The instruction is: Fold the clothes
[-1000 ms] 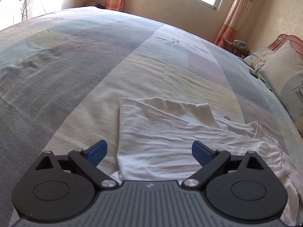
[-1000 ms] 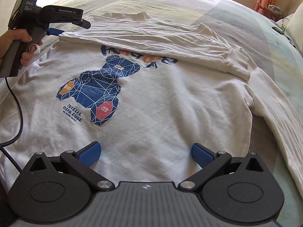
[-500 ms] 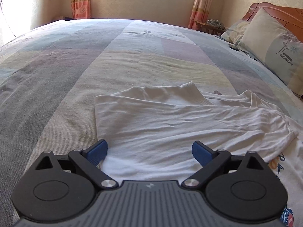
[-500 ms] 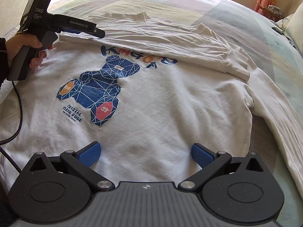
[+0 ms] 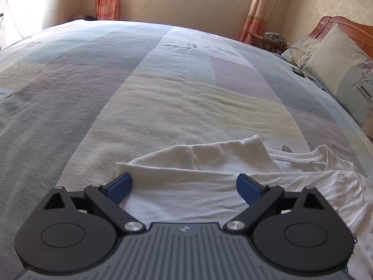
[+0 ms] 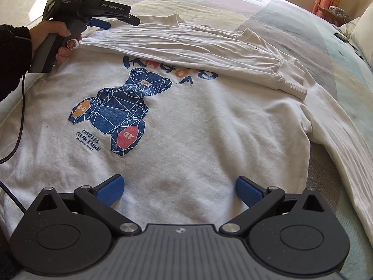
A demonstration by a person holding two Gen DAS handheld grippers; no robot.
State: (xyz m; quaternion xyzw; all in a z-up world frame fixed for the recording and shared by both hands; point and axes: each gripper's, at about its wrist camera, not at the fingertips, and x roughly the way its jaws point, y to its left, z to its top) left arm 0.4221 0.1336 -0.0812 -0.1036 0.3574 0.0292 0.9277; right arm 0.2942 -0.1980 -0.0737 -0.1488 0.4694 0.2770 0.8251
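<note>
A white sweatshirt [image 6: 209,126] with a blue geometric bear print [image 6: 121,109] lies flat on the bed. One sleeve [image 6: 209,46] is folded across its top edge, cuff at the right. The other sleeve [image 6: 345,135] trails off to the right. My right gripper [image 6: 179,190] hovers open over the lower hem, nothing between its fingers. In the right wrist view a hand holds my left gripper [image 6: 112,21] at the shirt's upper left corner. The left wrist view shows my left gripper [image 5: 184,187] open over the folded sleeve fabric [image 5: 186,186], its left pad [image 5: 120,186] at the fold's edge.
A patchwork pastel bedspread [image 5: 163,88] covers the wide bed beyond the shirt. Pillows [image 5: 345,74] and a wooden headboard [image 5: 342,23] stand at the right. A window with orange curtains [image 5: 256,7] fills the far wall. A black cable [image 6: 18,116] hangs from the left gripper.
My left gripper has tilted and swung, so the folded sleeve sits lower and nearer in its view; it has also shifted rightward along the shirt's top edge. My right gripper has stayed still.
</note>
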